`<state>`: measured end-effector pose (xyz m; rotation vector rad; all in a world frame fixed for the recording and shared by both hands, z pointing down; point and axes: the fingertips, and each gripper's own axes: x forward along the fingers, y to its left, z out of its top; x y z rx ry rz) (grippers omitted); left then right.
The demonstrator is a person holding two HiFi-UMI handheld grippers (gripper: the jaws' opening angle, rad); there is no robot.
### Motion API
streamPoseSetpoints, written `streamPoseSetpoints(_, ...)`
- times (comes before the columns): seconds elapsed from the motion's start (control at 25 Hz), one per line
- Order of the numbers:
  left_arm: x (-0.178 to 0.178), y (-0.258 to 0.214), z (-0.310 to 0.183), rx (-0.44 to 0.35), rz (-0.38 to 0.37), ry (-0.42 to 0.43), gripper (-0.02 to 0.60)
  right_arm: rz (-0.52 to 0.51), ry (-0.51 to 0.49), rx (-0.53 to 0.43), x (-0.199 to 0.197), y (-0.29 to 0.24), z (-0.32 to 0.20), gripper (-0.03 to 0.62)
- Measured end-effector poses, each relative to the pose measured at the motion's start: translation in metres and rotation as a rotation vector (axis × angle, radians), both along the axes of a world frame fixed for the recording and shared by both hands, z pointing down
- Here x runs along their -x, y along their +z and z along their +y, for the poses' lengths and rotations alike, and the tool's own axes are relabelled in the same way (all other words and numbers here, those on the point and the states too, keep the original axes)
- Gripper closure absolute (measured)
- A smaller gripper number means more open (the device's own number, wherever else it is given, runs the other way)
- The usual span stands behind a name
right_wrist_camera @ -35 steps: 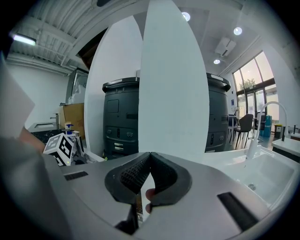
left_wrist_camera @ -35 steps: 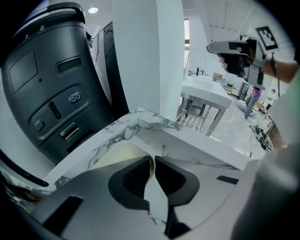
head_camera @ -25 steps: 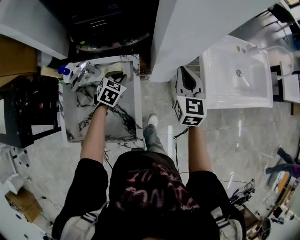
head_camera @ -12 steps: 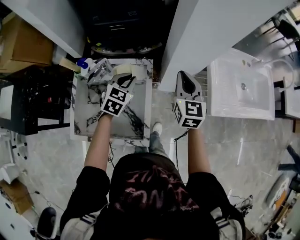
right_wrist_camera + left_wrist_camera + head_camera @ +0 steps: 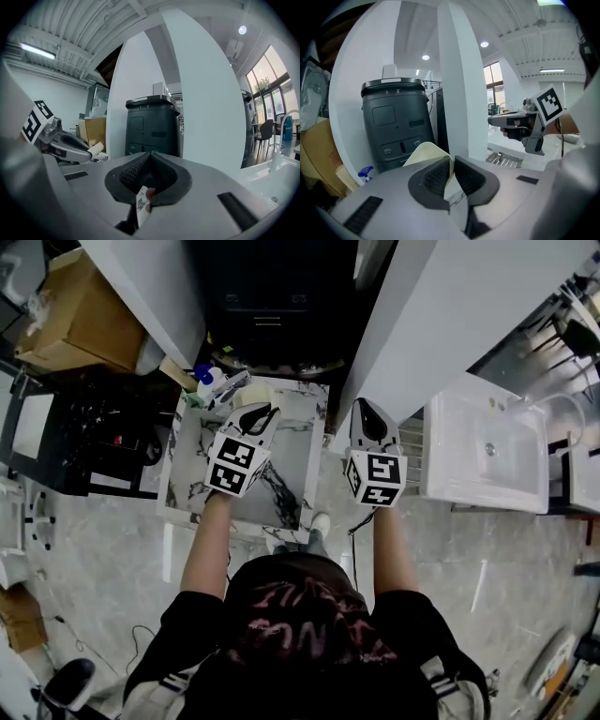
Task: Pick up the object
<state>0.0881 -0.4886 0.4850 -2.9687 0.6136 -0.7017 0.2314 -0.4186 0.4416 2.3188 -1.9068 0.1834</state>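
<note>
My left gripper [image 5: 255,413] was clamped on the tape roll's [image 5: 422,152] wall over the marble worktop [image 5: 298,442], ring arching up-left, while my right gripper [image 5: 372,414] was closed and empty.

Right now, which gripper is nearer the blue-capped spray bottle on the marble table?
Left. The left gripper, shut on a tape roll, is over the marble table just right of the spray bottle; the right gripper hangs past the table's right edge, farther away.

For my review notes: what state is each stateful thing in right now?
left gripper: shut on the tape roll.
right gripper: shut, nothing between its jaws.
tape roll: wall pinched between the left gripper's jaws.
black bin: lid closed.
</note>
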Motion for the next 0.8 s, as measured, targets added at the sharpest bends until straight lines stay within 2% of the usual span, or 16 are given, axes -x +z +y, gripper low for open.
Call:
streamPoseSetpoints(0.48,0.067,-0.060,-0.015,-0.089,0.130,-0.169,0.535,0.040,-0.106,-0.050,0.045,-0.030,-0.022,0.579)
streamPoseSetpoints(0.8,0.107,-0.087,-0.028,-0.107,0.212,-0.291,0.535,0.068,-0.160,-0.076,0.066,-0.052,-0.038,0.580)
